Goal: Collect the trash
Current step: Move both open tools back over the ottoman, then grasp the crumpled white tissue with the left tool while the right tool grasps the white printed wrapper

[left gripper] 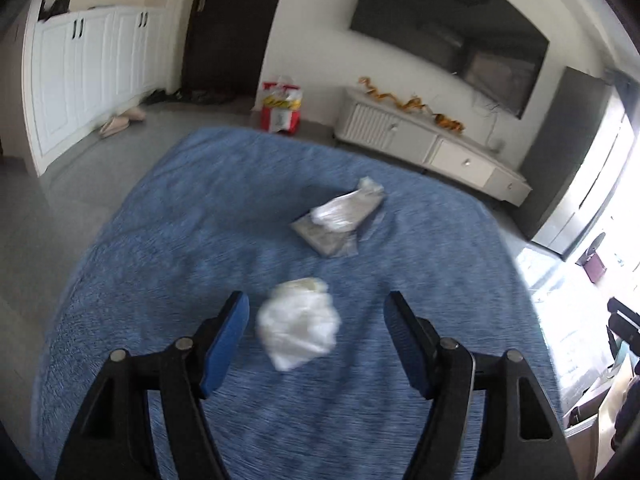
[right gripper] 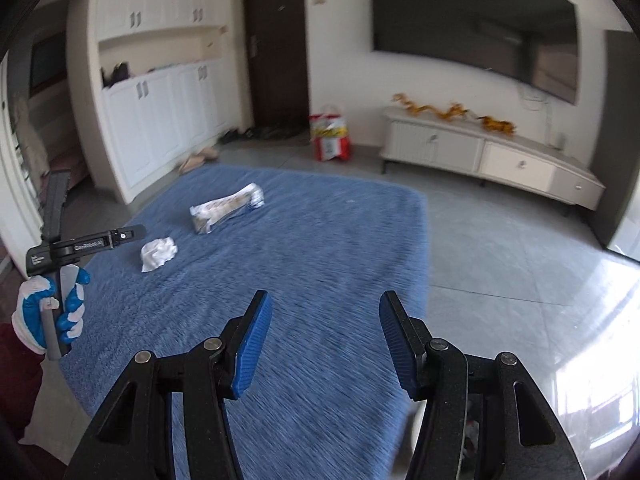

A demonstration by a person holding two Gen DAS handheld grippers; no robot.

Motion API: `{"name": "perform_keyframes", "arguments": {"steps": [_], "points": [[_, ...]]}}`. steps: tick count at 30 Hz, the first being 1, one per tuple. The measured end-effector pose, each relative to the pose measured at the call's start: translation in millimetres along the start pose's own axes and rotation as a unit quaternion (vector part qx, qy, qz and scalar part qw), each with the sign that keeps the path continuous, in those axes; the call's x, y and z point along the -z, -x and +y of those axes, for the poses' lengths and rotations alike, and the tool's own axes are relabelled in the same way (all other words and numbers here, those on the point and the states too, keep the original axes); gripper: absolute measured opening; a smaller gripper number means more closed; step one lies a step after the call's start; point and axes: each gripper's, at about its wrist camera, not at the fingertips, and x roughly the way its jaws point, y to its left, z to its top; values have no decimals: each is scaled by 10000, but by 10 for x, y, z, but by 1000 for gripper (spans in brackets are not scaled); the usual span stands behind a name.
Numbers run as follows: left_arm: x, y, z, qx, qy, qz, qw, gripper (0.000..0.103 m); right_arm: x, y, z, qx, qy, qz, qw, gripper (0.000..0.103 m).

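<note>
Left wrist view: left gripper (left gripper: 316,312) open above crumpled tissue (left gripper: 298,332) on blue rug (left gripper: 160,260); right gripper (right gripper: 326,312) open, empty

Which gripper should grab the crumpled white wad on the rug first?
Left. The left gripper is open with the crumpled white wad lying between its fingers' line of approach. The right gripper is also open but faces bare blue rug, with the wad off to its left.

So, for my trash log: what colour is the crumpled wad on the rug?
White; the crumpled wad shows best in the left wrist view.
</note>
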Motion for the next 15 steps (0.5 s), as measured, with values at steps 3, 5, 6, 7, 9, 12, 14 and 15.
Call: {"name": "perform_keyframes", "arguments": {"steps": [3,5,6,7,9,12,14,15], "points": [[-1,-155,116,104,-18,169,9998,68,-166,-362,176,-333,51,116,9994,55],[-7,-262,146,292,-39,287,9992,68,-264,-615,302,-542,60,214,9983,55],[-11,-323,148,396,-68,334,9986,68,-311,-743,369,-646,60,268,9975,55],[-16,-364,129,459,-87,355,9983,68,-352,-860,425,-759,52,321,9966,55],[-19,-437,100,558,-82,404,9976,68,-438,-1109,535,-959,6,436,9944,55],[-13,-567,73,598,-11,498,9970,67,-540,-1428,620,-1194,-151,599,9909,55],[14,-651,85,576,6,566,9967,60,-612,-1670,673,-1317,-292,710,9883,55],[12,-661,81,572,13,548,9969,58,-632,-1755,681,-1348,-349,748,9874,55]]}}
